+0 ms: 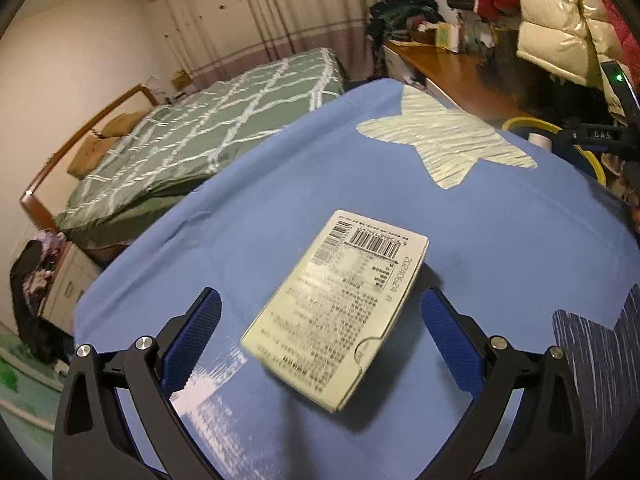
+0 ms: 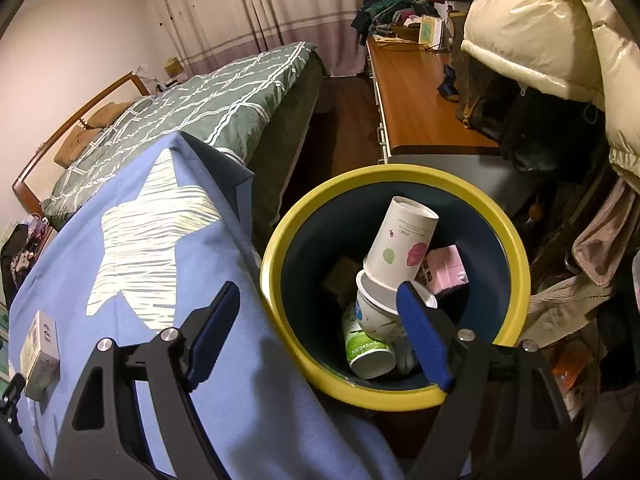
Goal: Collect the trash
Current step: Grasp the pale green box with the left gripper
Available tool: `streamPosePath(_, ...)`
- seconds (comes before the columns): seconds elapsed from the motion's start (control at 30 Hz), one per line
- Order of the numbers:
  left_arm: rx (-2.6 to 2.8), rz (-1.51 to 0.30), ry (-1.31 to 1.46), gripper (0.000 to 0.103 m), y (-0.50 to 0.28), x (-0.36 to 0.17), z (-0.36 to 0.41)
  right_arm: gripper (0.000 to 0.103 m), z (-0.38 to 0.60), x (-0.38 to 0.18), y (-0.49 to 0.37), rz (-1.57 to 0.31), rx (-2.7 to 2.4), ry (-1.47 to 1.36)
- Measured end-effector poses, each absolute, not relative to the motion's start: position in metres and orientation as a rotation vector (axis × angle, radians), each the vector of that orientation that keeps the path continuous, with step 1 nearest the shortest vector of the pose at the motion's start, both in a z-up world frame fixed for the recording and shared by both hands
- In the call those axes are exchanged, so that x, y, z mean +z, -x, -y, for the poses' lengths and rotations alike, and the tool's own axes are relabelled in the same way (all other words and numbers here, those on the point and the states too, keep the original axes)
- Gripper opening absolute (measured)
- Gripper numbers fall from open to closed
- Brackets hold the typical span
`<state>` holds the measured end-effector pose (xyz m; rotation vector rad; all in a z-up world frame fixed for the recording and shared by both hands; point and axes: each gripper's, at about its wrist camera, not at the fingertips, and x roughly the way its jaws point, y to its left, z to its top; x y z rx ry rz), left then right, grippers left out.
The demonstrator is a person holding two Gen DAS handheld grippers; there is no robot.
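At the far left of the right wrist view, the flat cream box lies on the bench, which is covered by a blue cloth with a pale star; the left edge of the picture cuts the box a little. In the left wrist view the same box lies flat, label side up, with barcodes and a printed date, but the small text is blurred and cannot be read. The left gripper is wide open, one blue pad at each side of the near end of the box, not touching it. A dark star patch at the right is cut by the frame.

More to the right, the right gripper is also wide open and holds nothing. Its left finger is above the cloth, its right finger above the yellow-rimmed bin just beside the bench. Inside the bin lie a white paper cup, a pink carton and a green-labelled cup, partly hidden by the finger. A dark item deeper inside is hard to make out.
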<state>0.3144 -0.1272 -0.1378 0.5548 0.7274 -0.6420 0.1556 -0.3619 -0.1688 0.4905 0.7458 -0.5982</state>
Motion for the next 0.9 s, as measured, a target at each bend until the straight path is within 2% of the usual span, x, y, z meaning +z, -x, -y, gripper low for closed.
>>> streamPosePath(0.5, -0.819, -0.929, -0.556, 0.098, -0.361, -0.18, 0.144, 0.076, 0.361, -0.171, -0.162, -0.776, -0.576, -0.485)
streamPosePath(0.8, -0.729, -0.981, -0.429, 0.075, -0.362, -0.178, 0.157, 0.076, 0.352, -0.166, -0.155, -0.741, -0.518, -0.439)
streamPosePath(0.9, -0.696, -0.983, -0.428, 0.073, -0.353, -0.174, 0.176, 0.076, 0.347, -0.163, -0.144, -0.736, -0.479, -0.42)
